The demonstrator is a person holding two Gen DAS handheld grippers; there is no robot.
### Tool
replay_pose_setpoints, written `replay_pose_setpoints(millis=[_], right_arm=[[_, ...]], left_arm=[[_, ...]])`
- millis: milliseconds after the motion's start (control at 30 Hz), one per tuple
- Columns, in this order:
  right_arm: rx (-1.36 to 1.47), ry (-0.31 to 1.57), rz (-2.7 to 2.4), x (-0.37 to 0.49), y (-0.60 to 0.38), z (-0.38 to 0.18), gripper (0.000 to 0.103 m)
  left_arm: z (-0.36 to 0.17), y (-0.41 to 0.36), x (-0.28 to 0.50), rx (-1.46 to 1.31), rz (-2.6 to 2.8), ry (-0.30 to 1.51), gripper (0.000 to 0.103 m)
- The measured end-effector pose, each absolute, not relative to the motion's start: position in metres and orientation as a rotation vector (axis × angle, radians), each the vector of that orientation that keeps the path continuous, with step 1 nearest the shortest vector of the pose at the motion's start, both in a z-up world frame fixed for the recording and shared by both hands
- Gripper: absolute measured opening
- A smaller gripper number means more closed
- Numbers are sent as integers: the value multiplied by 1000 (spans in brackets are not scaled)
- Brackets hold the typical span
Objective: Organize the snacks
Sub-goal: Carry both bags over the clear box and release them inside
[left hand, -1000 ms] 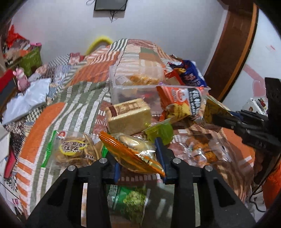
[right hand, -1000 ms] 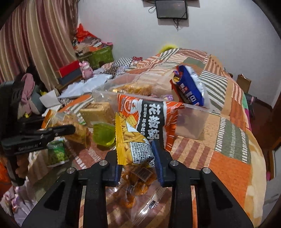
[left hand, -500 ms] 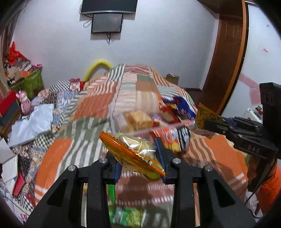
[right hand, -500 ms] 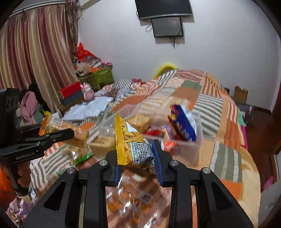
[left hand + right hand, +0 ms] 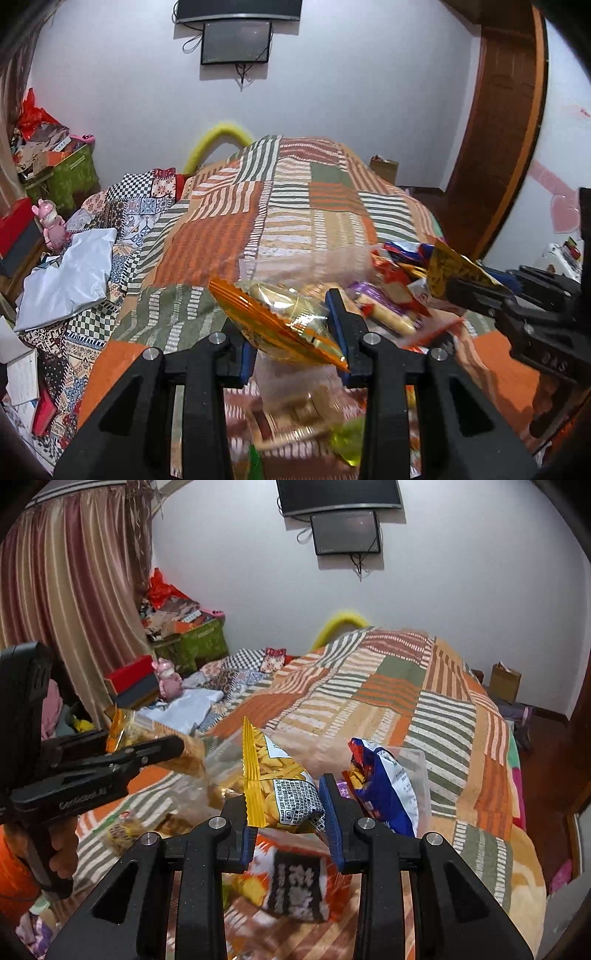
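Note:
My left gripper is shut on an orange and gold snack packet, held in the air over the bed. My right gripper is shut on a yellow chip packet, also lifted. A clear plastic bin lies ahead on the patchwork quilt, with several packets inside, among them a blue bag. In the left wrist view the right gripper and its yellow packet hang above the bin's right side. In the right wrist view the left gripper holds its packet at the left.
The patchwork quilt stretches to the far wall. Blurred loose snacks lie below me, one an orange bag with black print. At the left stand a green crate, a pink toy and white cloth. A wooden door frame rises at the right.
Both grippers have risen and moved forward with their packets. The loose snacks have slid under and out of view, and the clear bin has come from ahead to just below the packets.

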State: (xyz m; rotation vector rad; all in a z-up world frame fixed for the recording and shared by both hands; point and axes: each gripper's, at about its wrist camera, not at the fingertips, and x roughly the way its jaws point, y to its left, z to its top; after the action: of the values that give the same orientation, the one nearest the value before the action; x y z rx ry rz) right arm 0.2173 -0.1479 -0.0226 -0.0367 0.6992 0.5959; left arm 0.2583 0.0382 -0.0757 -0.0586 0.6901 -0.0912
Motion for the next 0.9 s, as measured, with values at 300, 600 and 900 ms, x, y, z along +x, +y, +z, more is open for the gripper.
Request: replay_pose_setpoints(millis=[300, 600, 900], right_arm=[[-102, 754, 585, 244, -132, -45, 29], [-150, 851, 589, 251, -119, -71, 29], [-114, 836, 579, 242, -131, -56, 54]], left_arm=[[-100, 42, 302, -73, -60, 734, 34], [-120, 26, 299, 19, -98, 797, 38], [-108, 17, 272, 72, -126, 785, 55]])
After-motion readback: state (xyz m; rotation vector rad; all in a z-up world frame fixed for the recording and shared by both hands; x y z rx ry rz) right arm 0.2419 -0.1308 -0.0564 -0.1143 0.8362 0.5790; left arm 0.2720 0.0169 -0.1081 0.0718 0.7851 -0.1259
